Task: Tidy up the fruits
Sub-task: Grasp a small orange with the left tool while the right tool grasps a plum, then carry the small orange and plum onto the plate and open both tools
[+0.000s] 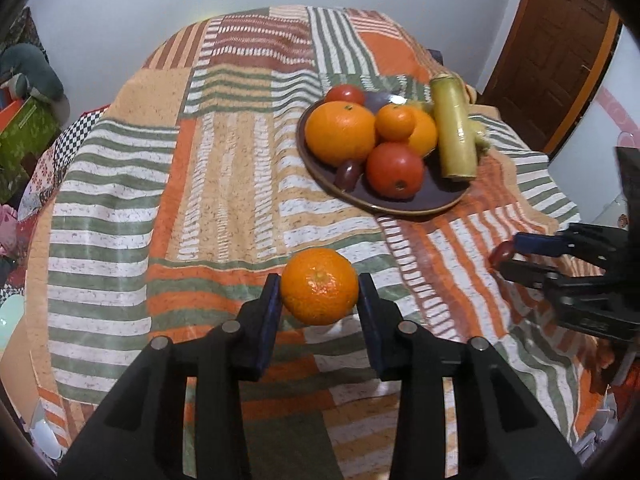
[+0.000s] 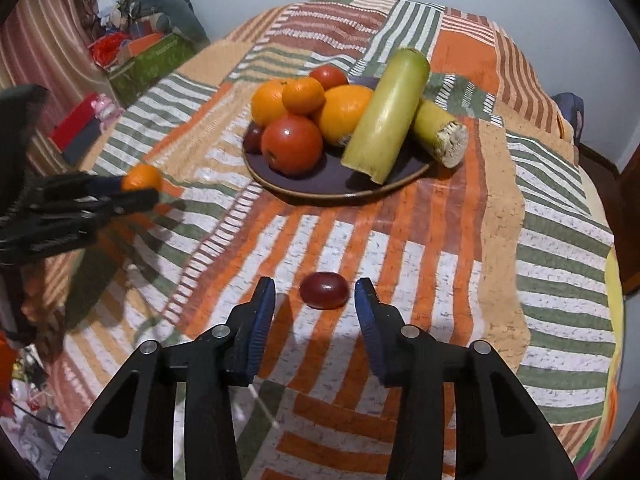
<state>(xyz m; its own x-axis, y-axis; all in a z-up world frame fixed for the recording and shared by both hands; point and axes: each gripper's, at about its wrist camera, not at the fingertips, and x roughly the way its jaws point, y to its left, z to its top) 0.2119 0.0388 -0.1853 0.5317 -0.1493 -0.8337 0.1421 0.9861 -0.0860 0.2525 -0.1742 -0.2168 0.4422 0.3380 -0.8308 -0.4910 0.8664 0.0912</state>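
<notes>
The left tongs (image 1: 319,294) pinch a mandarin (image 1: 319,286) above the striped bench (image 1: 224,168), while the right tongs (image 2: 315,300) stand spread around a red grape (image 2: 324,290) (lying near the fruit plate (image 2: 332,186)).

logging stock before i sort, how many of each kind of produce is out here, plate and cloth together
oranges: 2
mandarins: 2
red tomato-like fruits: 2
dark red grapes: 2
green cane pieces: 2
total: 10
</notes>
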